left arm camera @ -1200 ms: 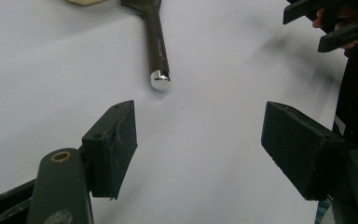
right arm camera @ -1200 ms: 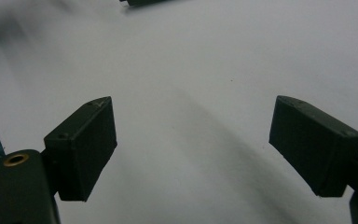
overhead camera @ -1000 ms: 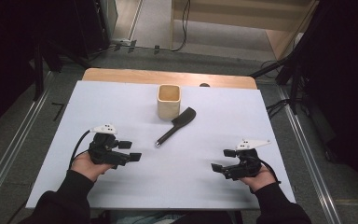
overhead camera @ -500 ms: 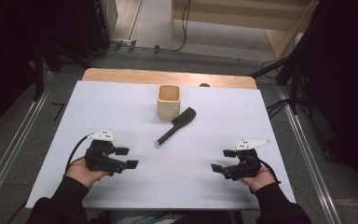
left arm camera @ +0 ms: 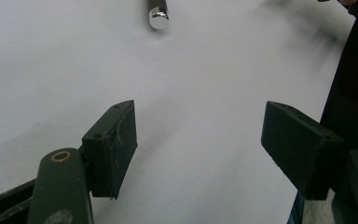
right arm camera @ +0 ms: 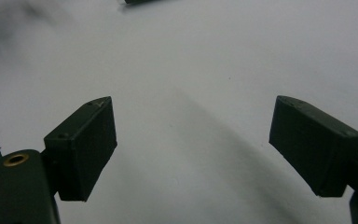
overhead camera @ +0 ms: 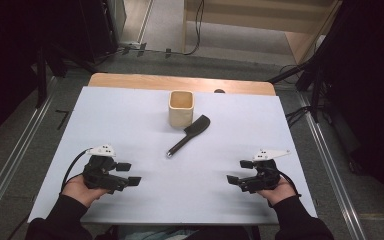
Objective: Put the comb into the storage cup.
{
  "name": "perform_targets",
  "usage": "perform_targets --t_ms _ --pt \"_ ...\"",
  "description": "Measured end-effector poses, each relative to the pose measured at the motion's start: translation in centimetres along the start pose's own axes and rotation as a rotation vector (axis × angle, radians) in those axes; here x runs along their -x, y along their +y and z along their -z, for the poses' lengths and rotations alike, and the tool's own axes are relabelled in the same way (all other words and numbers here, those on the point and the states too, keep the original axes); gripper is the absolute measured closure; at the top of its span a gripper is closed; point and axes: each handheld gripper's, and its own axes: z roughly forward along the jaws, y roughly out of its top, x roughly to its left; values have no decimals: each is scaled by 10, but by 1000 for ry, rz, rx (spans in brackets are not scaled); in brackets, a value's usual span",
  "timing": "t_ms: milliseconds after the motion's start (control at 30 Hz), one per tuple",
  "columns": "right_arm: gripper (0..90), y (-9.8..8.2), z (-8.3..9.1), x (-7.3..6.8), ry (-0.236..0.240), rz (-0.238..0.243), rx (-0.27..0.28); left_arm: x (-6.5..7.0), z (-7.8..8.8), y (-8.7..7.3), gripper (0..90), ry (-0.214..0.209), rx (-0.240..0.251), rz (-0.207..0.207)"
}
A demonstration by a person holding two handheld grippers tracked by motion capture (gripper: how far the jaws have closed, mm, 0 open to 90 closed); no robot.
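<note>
floor (overhead camera: 40,135): grey | wooden cabinet (overhead camera: 260,25): beyond table | sides: dark | cables (overhead camera: 197,30): on floor

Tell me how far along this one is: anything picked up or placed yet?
Nothing looks done. The black spatula lies flat on the white table beside the empty wooden cup. Left gripper and right gripper are open, holding nothing. Any grasping or placing remains.

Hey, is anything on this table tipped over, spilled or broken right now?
Nothing stands out. The square beige wooden cup stands upright, and the black spatula with the metal-tipped handle lies flat on the white table just beside it. Both look intact, with no spill.
</note>
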Motion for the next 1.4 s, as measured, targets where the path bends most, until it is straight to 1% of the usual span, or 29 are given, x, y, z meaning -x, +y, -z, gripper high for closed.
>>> perform_targets --t_ms 233,467,600,733,900,1000,1067,1167,1200,1333,1400 --pt "132 0 0 0 2 -1 -1 -1 -1 0 273 -1 -1 7" --pt "132 0 0 0 1 -1 -2 -1 -1 0 273 2 -4 6" --pt "132 0 0 0 2 -1 -3 -2 -1 2 273 1 3 2" --pt "132 0 -1 0 1 2 -5 0 -2 6 274 10 22 -4" --pt "132 0 -1 0 2 7 -8 -1 -7 15 273 0 53 12" --pt "132 0 -2 -1 2 6 -8 -2 -11 18 274 2 46 18" --pt "132 0 -2 -1 2 8 -11 -3 -13 20 274 5 40 13" --pt "132 0 -2 -1 2 10 -13 -2 -15 23 273 8 44 16" --pt "132 0 -2 -1 3 10 -13 -2 -15 24 273 3 45 19" --pt "132 0 -2 -1 3 10 -14 -2 -17 28 271 2 44 16" --pt "132 0 -2 -1 3 9 -14 -3 -17 30 243 -1 52 24"
